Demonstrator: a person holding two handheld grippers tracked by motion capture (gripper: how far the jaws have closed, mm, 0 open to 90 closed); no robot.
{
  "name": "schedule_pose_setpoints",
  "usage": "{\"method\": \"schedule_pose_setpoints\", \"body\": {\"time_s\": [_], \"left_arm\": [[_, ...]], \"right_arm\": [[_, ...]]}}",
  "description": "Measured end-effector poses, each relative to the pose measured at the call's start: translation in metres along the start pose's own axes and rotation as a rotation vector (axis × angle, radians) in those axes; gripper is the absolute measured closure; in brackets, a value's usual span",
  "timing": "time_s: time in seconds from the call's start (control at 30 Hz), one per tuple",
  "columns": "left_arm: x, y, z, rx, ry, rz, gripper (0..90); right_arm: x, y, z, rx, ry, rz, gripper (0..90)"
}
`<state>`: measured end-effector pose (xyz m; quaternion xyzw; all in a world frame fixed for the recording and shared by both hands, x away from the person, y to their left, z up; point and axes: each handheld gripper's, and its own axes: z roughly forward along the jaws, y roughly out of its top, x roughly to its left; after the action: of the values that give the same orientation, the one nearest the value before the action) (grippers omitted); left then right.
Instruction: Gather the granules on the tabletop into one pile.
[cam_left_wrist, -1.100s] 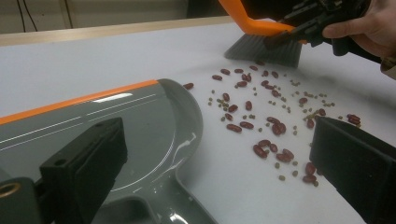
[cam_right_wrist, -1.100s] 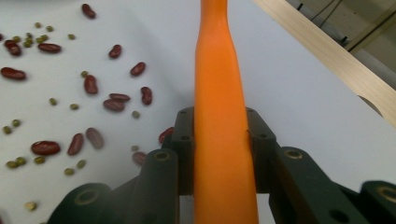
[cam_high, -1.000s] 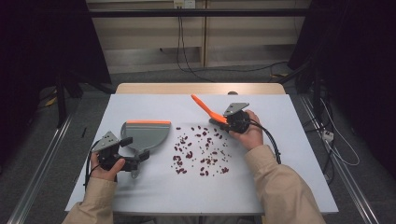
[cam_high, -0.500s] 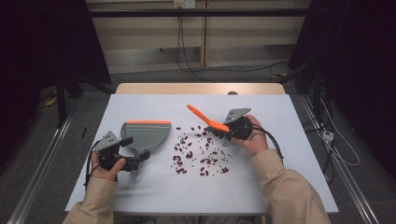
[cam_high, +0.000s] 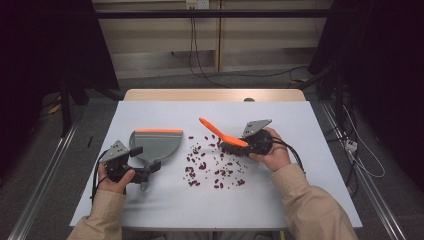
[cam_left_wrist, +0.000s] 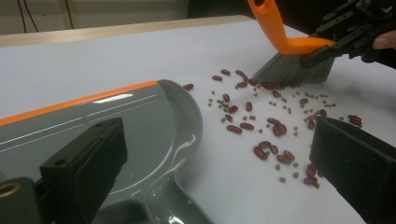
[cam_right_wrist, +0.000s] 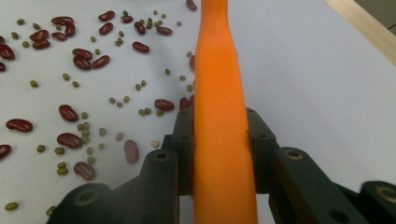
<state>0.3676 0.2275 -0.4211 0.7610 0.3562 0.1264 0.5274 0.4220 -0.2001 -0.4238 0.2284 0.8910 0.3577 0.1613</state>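
The right gripper (cam_high: 250, 143) clamps the orange-handled grey-bristled brush (cam_high: 226, 138), the left gripper (cam_high: 131, 165), jaws wide, rests by the empty grey plastic dustpan (cam_high: 155, 145); scattered red and green beans (cam_high: 215, 165) remain unswept.

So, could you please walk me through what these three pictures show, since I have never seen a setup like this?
A person sits at a white table and works with two handheld clamps rather than bare hands. The high view looks down from above the person. The other two pictures come from small cameras that ride on each clamp and look along its black jaws. The left gripper is at the handle of a grey dustpan with an orange edge, its jaws apart. The right gripper is shut on an orange brush, whose bristles touch the table. Red beans and small green ones lie scattered between the two.
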Motion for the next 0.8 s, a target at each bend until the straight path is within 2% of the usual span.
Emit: {"method": "schedule_pose_setpoints", "body": {"time_s": [0.07, 0.1, 0.17, 0.37, 0.5, 0.6, 0.67, 0.8], "left_arm": [[0.0, 0.0, 0.0, 0.0, 0.0, 0.001, 3.8], [-0.001, 0.001, 0.0, -0.001, 0.0, 0.001, 3.8], [-0.001, 0.001, 0.0, -0.002, 0.0, 0.002, 3.8], [-0.001, 0.001, 0.002, 0.001, -0.004, 0.0, 3.8], [0.0, 0.001, 0.002, -0.005, -0.005, -0.006, 3.8], [0.0, 0.001, 0.002, -0.003, -0.006, -0.006, 3.8], [0.0, 0.001, 0.002, -0.003, -0.009, -0.007, 3.8], [0.001, 0.0, 0.003, -0.004, -0.013, -0.009, 3.8]], "right_arm": [[-0.001, 0.001, -0.002, -0.011, -0.012, -0.001, 71.5], [-0.006, 0.002, -0.005, -0.054, -0.016, 0.034, 71.5], [-0.01, 0.004, -0.006, -0.063, -0.028, 0.05, 71.5], [-0.022, 0.008, -0.001, -0.07, -0.068, 0.056, 71.5], [-0.033, 0.012, 0.012, -0.071, -0.09, 0.072, 71.5], [-0.04, 0.016, 0.024, -0.07, -0.113, 0.067, 71.5], [-0.043, 0.019, 0.03, -0.084, -0.118, 0.074, 71.5], [-0.046, 0.029, 0.047, -0.066, -0.112, 0.04, 71.5]]}}
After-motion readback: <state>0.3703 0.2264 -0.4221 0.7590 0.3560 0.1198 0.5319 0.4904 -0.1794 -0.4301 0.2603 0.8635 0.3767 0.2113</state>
